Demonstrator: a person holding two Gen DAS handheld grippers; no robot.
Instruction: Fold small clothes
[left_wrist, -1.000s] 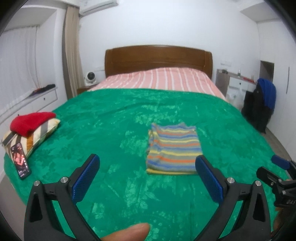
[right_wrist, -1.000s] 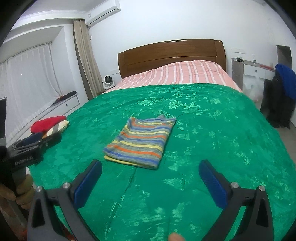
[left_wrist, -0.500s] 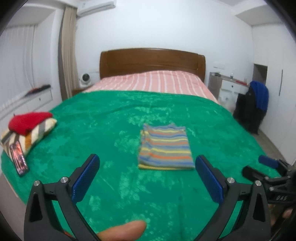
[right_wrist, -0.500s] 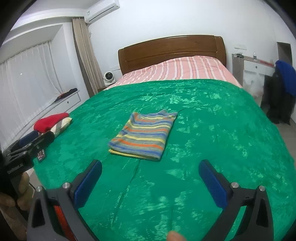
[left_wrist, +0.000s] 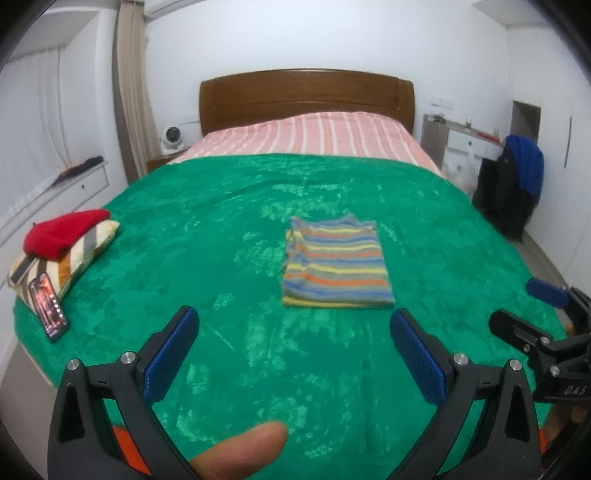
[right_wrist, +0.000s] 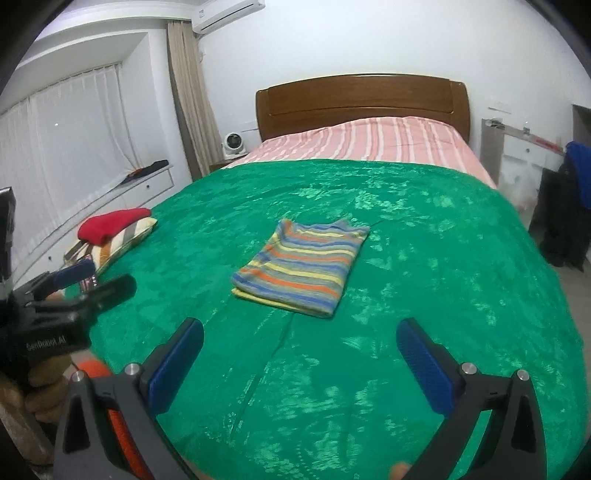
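On the bed: we see one green blanket (left_wrist: 184, 236) over the near part, and one folded striped shirt (left_wrist: 335, 271) lying flat in its middle.
Grippers: two; the left gripper (left_wrist: 293, 356) and the right gripper (right_wrist: 300, 363), both with blue pads (left_wrist: 170, 354) wide apart, holding nothing, both over the near edge of the blanket and apart from the shirt.
Clothes, counted: we count one striped shirt, one red garment (left_wrist: 64, 230) folded on a striped pillow (left_wrist: 79, 254), one blue garment (left_wrist: 526, 168) hanging over dark things at the right wall.
Other single things: one phone (left_wrist: 48, 308) leaning against the pillow, one small fan (left_wrist: 171, 134) beside the headboard (left_wrist: 304, 94), one pink striped sheet (left_wrist: 317, 138) behind the blanket.
Holders: the pillow bears the red garment; we see no basket or box.
Left view only: the whole phone with its lit screen, a fingertip (left_wrist: 243, 450) at the bottom, the right gripper from the side.
Right view only: the air conditioner (right_wrist: 229, 9) on the wall, the window curtains (right_wrist: 70, 147), the left gripper from the side with a hand (right_wrist: 44, 376) under it.
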